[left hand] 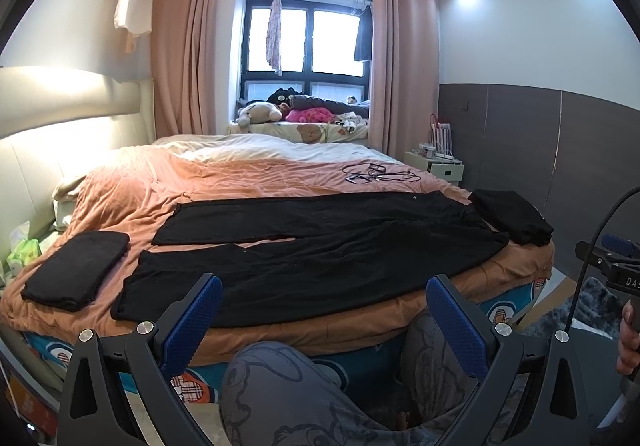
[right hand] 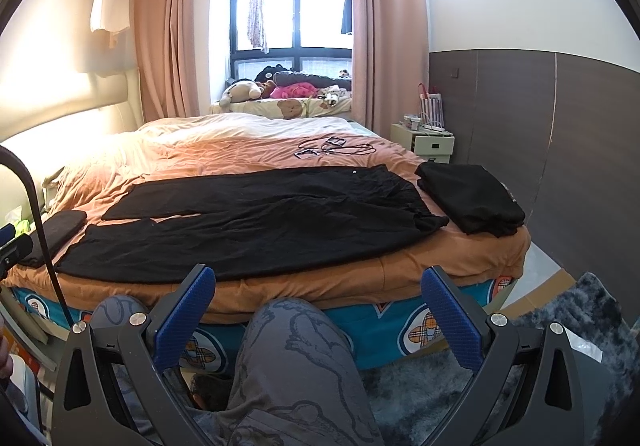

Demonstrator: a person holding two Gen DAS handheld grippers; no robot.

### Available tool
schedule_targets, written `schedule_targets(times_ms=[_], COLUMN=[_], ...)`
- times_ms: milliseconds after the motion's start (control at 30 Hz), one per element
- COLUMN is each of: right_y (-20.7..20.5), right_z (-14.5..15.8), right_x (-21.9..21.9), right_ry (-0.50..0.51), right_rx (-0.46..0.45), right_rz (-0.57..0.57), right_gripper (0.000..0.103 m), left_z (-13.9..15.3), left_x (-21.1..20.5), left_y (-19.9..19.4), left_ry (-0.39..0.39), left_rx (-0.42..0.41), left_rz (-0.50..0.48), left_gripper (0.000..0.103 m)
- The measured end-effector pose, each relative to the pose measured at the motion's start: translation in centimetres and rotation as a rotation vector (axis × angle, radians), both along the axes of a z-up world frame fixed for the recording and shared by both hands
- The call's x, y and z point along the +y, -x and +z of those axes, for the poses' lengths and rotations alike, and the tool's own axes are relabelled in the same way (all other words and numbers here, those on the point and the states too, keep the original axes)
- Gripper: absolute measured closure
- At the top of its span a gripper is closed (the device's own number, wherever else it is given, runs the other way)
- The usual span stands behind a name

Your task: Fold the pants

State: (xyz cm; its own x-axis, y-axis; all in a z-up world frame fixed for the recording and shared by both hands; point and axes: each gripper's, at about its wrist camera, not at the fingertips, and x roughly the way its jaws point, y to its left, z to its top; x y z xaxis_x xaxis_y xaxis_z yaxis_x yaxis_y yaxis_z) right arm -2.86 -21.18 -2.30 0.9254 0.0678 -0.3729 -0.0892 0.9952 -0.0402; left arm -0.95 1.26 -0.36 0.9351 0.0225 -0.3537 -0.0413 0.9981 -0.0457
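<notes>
Black pants (left hand: 320,242) lie spread flat across the orange bedspread (left hand: 240,181), legs to the left, waist to the right; they also show in the right wrist view (right hand: 260,221). My left gripper (left hand: 324,310) is open and empty, held back from the bed's near edge above the person's knees. My right gripper (right hand: 318,298) is open and empty, also short of the bed edge. The right gripper's body shows at the right edge of the left wrist view (left hand: 616,270).
A folded black garment (left hand: 76,270) lies at the bed's left end and a folded stack (right hand: 472,197) at the right end. Cables and a phone (right hand: 332,147) lie further back. A nightstand (right hand: 428,139) stands by the dark wall. A shaggy rug (right hand: 520,346) covers the floor.
</notes>
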Motion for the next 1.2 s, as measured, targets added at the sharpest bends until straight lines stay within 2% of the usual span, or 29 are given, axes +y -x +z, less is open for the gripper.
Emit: schedule_targets(times_ms=[800,1200], right_y=[0.4,-0.7], right_z=[0.2,0.2], right_x=[0.1,-0.2], right_ry=[-0.003,-0.009], right_rx=[-0.012,-0.013], right_rz=[-0.003,-0.011], right_gripper=[0.0,0.0], left_z=[0.6,0.7], left_x=[0.0,0.1], left_y=[0.8,-0.2], left_ry=[0.004,0.012], left_rx=[-0.015,-0.006], left_rz=[-0.021,-0.022], left_gripper=[0.0,0.0])
